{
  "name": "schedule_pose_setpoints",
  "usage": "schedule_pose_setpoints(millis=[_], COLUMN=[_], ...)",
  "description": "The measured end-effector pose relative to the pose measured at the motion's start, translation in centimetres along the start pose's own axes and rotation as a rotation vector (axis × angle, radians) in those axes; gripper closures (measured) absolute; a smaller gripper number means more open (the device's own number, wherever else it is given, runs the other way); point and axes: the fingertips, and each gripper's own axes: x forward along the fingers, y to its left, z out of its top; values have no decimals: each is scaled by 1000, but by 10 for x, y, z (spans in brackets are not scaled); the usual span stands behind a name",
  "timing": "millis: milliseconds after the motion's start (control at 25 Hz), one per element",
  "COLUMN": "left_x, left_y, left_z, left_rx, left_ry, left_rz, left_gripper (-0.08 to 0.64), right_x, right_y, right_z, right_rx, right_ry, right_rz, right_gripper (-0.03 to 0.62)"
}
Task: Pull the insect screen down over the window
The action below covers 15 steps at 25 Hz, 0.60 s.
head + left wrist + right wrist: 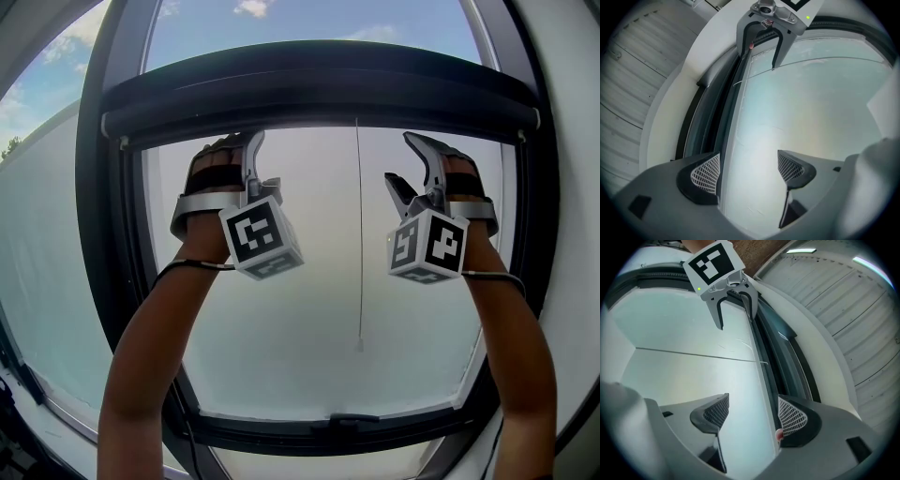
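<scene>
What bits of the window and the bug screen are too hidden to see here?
- Head view: the top end of the thin cord, hidden behind the dark bar.
- Head view: parts of the window frame's lower sides, covered by the left forearm and right forearm.
- All views: any screen mesh, too fine to make out.

The left claw (749, 171) occupies the lower edge of the view. Its jaws stand wide apart, and nothing lies between the two mesh-patterned pads (705, 174). Behind the gap is the pale window pane (811, 108), which fills the centre and right. The dark window frame (719, 117) runs from the left jaw up to the top. A thin line (811, 62) crosses the pane near its upper part. The right claw (758, 58) shows at the top, jaws apart, against the frame. A white surround (665, 117) and ribbed panelling (633, 70) lie left of the frame.
</scene>
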Motion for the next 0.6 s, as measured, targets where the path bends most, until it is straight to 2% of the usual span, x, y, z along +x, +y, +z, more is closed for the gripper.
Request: schedule_pose_setpoints(millis=[240, 600], left_x=[6, 10], left_y=[13, 27], left_z=[0, -4], left_rx=[27, 43], left_ry=[19, 46], left_rz=[6, 19], left_gripper=[193, 194], right_x=[17, 33], right_y=[-17, -25], right_z=[-17, -20], right_rx=[-47, -81], right_ry=[60, 87], right_rz=[18, 32], right_gripper=[290, 290])
